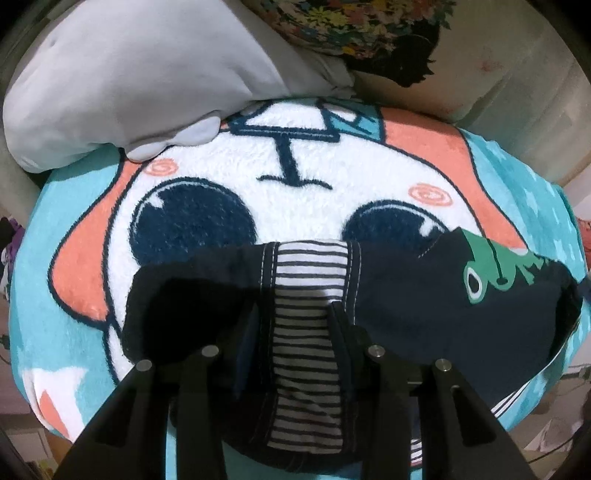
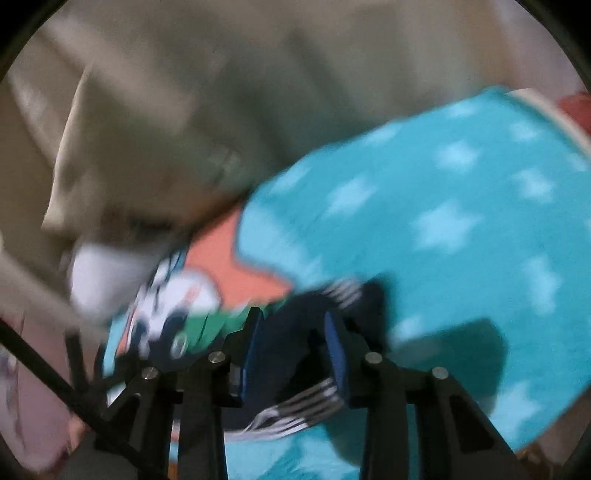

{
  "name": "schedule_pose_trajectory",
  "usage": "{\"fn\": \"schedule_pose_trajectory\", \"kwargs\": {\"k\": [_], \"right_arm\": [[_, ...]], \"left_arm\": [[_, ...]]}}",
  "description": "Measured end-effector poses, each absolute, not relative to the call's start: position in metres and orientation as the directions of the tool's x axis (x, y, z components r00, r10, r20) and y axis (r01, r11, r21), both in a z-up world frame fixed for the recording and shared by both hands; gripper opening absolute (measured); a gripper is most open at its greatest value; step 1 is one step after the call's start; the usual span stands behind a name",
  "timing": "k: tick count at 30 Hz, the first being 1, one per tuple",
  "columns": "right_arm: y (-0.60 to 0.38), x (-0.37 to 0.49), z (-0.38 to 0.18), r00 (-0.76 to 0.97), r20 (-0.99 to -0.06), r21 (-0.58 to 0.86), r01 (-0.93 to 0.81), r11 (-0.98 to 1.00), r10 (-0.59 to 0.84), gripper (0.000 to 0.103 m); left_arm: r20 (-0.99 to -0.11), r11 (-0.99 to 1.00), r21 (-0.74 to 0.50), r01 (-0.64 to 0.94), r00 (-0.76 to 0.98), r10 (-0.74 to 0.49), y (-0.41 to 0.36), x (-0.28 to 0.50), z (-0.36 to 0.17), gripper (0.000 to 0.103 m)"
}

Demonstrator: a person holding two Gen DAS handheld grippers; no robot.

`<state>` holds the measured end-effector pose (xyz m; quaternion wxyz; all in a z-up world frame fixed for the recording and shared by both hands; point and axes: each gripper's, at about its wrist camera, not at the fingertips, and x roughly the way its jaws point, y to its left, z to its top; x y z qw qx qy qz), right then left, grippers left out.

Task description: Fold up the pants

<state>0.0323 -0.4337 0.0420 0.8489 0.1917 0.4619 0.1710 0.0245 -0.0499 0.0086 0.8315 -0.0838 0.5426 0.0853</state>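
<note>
Small navy pants [image 1: 406,295] with a striped side panel [image 1: 310,280] and a green frog print [image 1: 487,273] lie on a cartoon fleece blanket [image 1: 295,173]. My left gripper [image 1: 293,314] is open, its fingers either side of the striped panel, over the cloth. The right wrist view is blurred by motion. My right gripper [image 2: 293,325] is open over the navy pants [image 2: 284,343], with their striped edge [image 2: 306,406] below and the green print [image 2: 218,321] to the left.
A grey pillow [image 1: 122,85] lies at the blanket's far left, with a floral cloth [image 1: 354,26] behind it. The teal blanket with pale stars [image 2: 443,221] fills the right wrist view, beige bedding [image 2: 184,110] beyond it.
</note>
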Motion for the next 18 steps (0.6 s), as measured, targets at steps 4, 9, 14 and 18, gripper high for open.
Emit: {"fn": "schedule_pose_trajectory", "kwargs": {"k": [4,9,14,18], "right_arm": [[-0.438,0.036,0.004,0.480,-0.788,0.400,-0.075,0.913,0.385,0.018],[-0.477,0.039,0.015,0.519,-0.740,0.494,-0.014,0.870,0.428,0.014],[-0.503,0.026,0.034,0.588,-0.755,0.412,0.081,0.908,0.290,0.050],[-0.509,0.012,0.034,0.586,-0.729,0.473,0.060,0.879,0.353,0.050]], "left_arm": [[-0.906,0.972,-0.043,-0.230,0.420,0.059,-0.057,0.023,0.034,0.037],[-0.882,0.998,0.004,-0.064,0.470,0.034,-0.101,0.029,0.069,0.037],[-0.887,0.987,-0.072,0.146,0.443,-0.130,-0.167,0.069,0.080,0.037],[-0.902,0.929,-0.145,0.339,0.341,-0.265,-0.239,0.111,0.073,0.045]]}}
